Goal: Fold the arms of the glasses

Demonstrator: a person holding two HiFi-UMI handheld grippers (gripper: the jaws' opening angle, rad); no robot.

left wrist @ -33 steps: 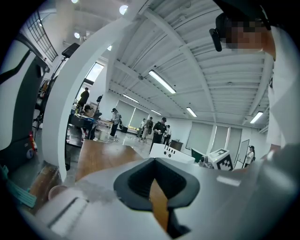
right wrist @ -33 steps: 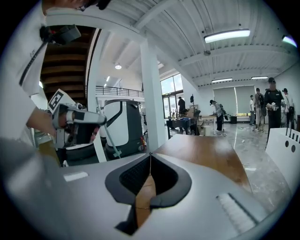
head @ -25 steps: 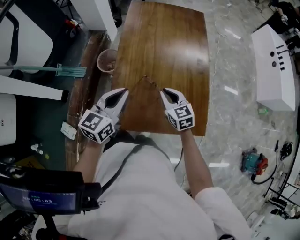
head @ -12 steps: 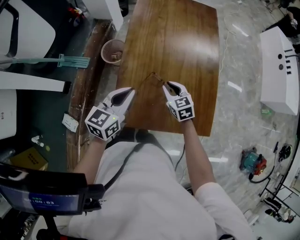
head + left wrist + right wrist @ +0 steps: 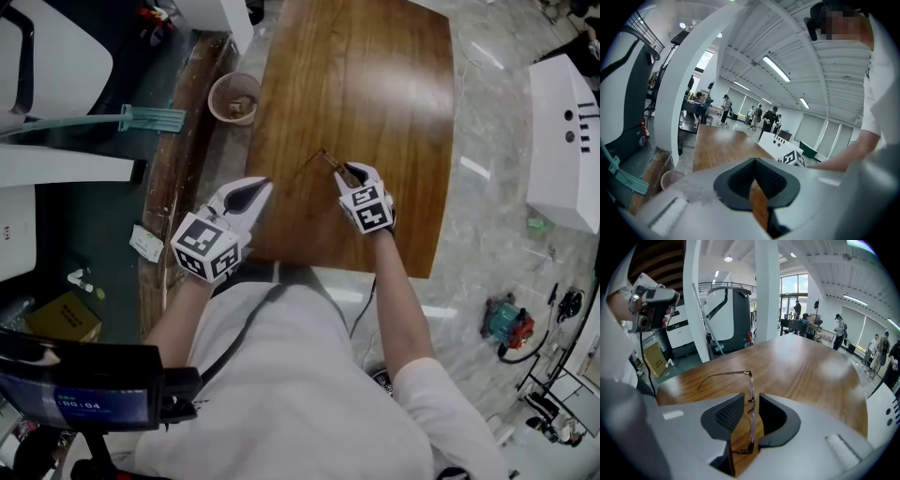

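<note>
Head view: both hands sit lower over the bench than a second ago. The glasses are down by its near edge. Their front is at the right tongs. One arm slants towards the left tongs and ends just short of them.

Left gripper view: the left tongs are clenched, pad against pad, with nothing caught between them. Only bench wood shows past the tips, along with the right hand's cube. This hand has no hold on the glasses.

Right gripper view: the right tongs have just been opening and now stand released. The front of the glasses runs edge-on down the gap, and I see no pad pressing on it. The far arm juts out sideways, unfolded, with its tip free over the bench. The near arm is hidden behind the jaw.

So the glasses look to have been set down and let go, and they now rest on the bench with neither hand holding them. At least one arm is not yet folded. The folding seems about to start, and the next move likely needs a fresh grip on the front while the other tongs swing that arm in.
</note>
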